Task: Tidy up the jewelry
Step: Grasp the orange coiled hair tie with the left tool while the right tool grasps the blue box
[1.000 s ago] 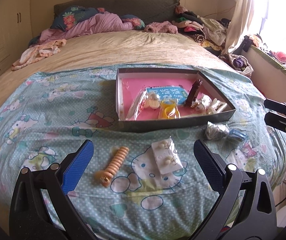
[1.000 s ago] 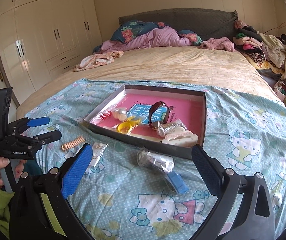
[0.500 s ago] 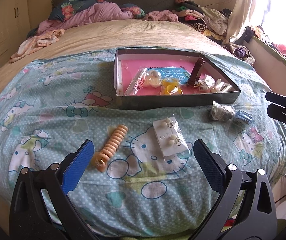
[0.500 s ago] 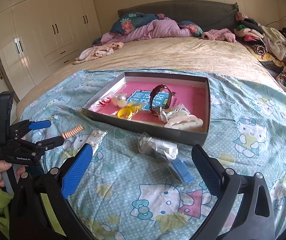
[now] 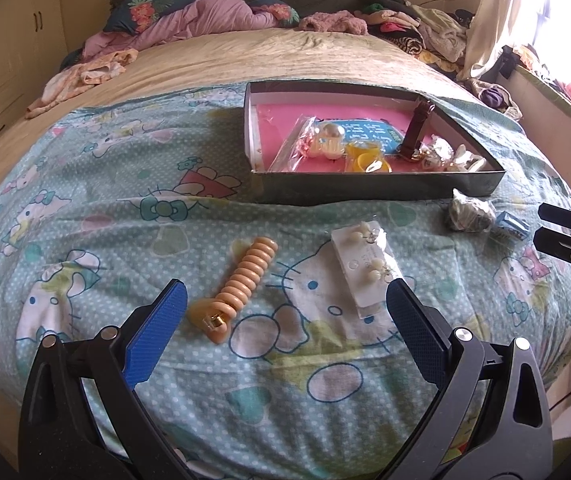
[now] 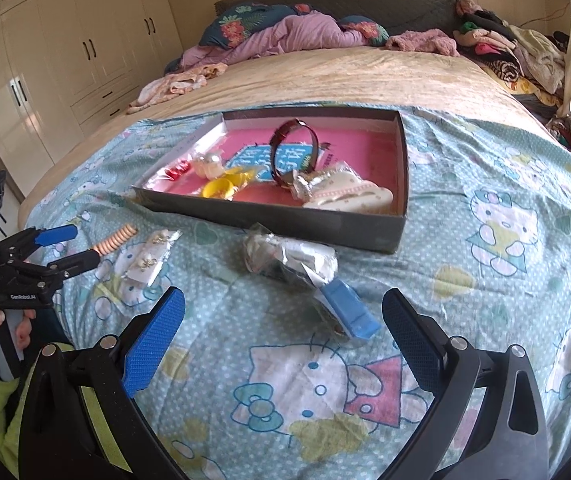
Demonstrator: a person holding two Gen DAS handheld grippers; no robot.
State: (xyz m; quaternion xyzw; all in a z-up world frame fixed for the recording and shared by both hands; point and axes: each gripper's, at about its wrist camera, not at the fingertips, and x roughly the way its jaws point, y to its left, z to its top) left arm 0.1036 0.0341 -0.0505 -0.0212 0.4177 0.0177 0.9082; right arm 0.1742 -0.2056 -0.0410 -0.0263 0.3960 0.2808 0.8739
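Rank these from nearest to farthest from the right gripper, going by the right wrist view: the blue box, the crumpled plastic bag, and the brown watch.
1. The blue box, on the bedsheet just ahead of the right gripper, between its open fingers.
2. The crumpled plastic bag, just beyond the box, outside the tray.
3. The brown watch, standing on edge inside the tray.

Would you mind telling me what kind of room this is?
A bedroom, most likely: a large bed with a dark headboard, rumpled pillows and bedding, and built-in wardrobes.
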